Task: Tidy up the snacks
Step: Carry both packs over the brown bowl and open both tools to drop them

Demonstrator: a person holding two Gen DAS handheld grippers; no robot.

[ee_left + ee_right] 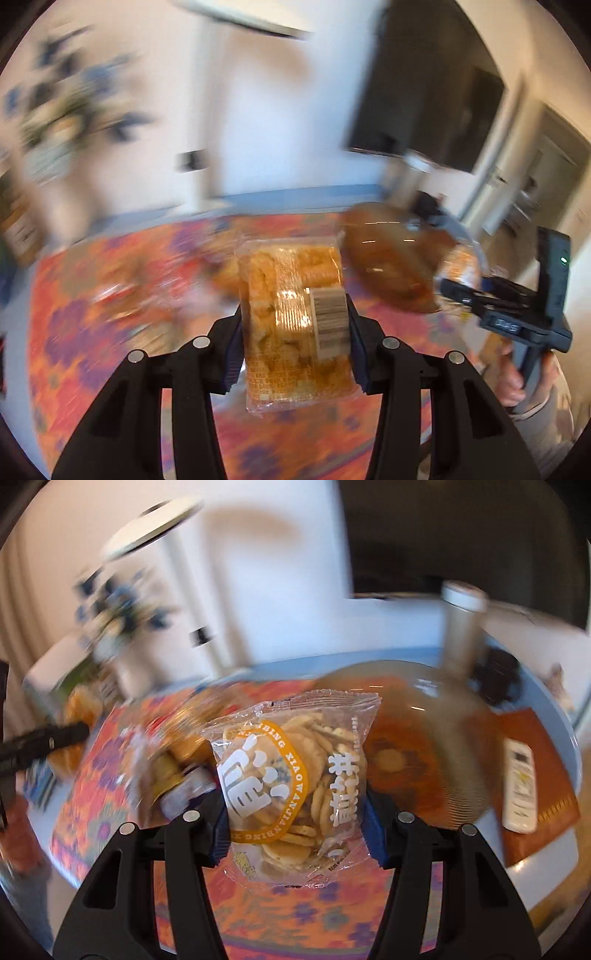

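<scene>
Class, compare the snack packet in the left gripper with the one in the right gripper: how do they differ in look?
The left packet holds chunky orange-brown pieces and shows a barcode label; the right packet holds flat round pale crackers and bears an orange band with large white characters. Both are clear wrappers, clamped at their sides over the patterned cloth.

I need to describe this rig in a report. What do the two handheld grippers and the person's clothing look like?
Both the left gripper and the right gripper have matte black plastic fingers with round silver studs and ribbed blue pads. In the left wrist view a light grey sleeve shows.
</scene>
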